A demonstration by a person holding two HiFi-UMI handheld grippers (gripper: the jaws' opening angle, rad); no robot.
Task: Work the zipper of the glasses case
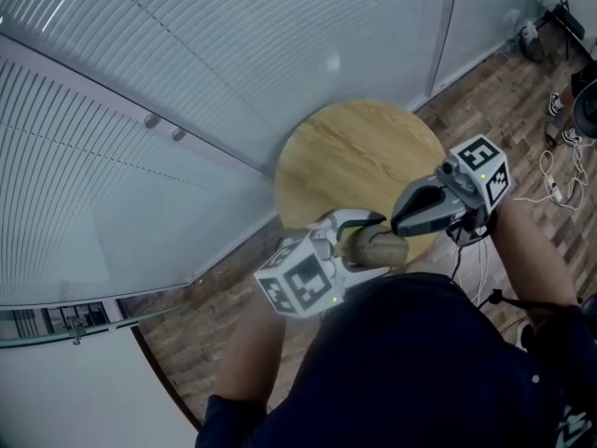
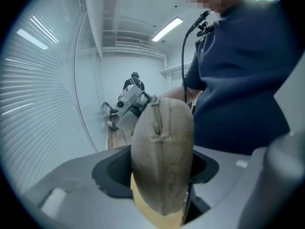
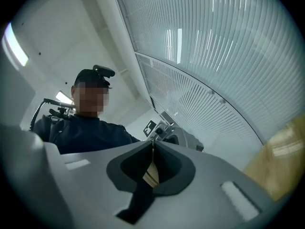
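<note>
Left claw: I clamp the case, a tan fabric oval with a stitched seam down its end, near the table edge. Right claw: my jaws are together, just beside the case.

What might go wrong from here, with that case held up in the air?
The glasses case is clamped only by the left gripper, lifted off the round table. A hard tug might pull it loose and drop it. The right gripper has its jaws together at the case's end. If they missed the zipper, they would likely slip off.
</note>
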